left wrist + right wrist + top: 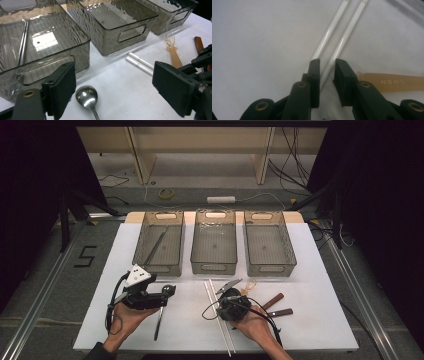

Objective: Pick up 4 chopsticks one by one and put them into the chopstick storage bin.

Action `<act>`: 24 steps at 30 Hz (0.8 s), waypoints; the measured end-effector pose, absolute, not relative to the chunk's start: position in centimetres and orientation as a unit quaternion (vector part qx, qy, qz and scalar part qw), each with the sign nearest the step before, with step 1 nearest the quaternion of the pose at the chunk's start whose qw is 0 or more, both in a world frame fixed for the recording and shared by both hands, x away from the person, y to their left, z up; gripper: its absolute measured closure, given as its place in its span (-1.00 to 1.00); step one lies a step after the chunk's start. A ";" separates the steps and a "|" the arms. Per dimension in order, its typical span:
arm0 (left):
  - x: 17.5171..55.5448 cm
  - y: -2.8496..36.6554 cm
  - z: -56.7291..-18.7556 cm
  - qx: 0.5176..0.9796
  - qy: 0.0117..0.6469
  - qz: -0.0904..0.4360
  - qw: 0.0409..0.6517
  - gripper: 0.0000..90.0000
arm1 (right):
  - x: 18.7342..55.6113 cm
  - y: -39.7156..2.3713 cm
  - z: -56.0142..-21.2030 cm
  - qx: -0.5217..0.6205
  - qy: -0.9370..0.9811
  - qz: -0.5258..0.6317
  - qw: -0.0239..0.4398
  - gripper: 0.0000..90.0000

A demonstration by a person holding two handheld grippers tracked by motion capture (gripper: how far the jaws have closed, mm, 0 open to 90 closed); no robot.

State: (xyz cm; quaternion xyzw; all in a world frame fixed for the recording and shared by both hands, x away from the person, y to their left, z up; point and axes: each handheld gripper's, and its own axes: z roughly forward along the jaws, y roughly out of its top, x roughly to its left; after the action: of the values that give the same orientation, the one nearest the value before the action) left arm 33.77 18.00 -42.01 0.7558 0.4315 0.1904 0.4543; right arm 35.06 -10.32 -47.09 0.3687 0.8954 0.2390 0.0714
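Your right gripper (327,67) has its jaws nearly closed astride one of two white sticks (342,42); whether they grip it, I cannot tell. Beside them, a tan handle (392,82) reads "LUSN". Your left gripper (112,82), spread wide, frames a metal spoon (87,96) before three smoky bins (215,245).

Around the white table (310,320) the room is dark. Overhead light glares on my left bin (45,40) and spoon (86,96). Beside the white sticks (329,42), my jaws blur softly.
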 end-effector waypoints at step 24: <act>33.2 17.7 -42.0 0.760 0.424 0.188 0.456 -0.59 | 34.7 -9.8 -47.2 0.391 0.885 0.238 0.081 0.75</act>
State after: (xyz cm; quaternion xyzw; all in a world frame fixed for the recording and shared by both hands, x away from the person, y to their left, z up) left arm 33.19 17.71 -41.95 0.7595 0.4235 0.1883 0.4564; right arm 34.68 -9.84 -47.21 0.3911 0.8853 0.2382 0.0806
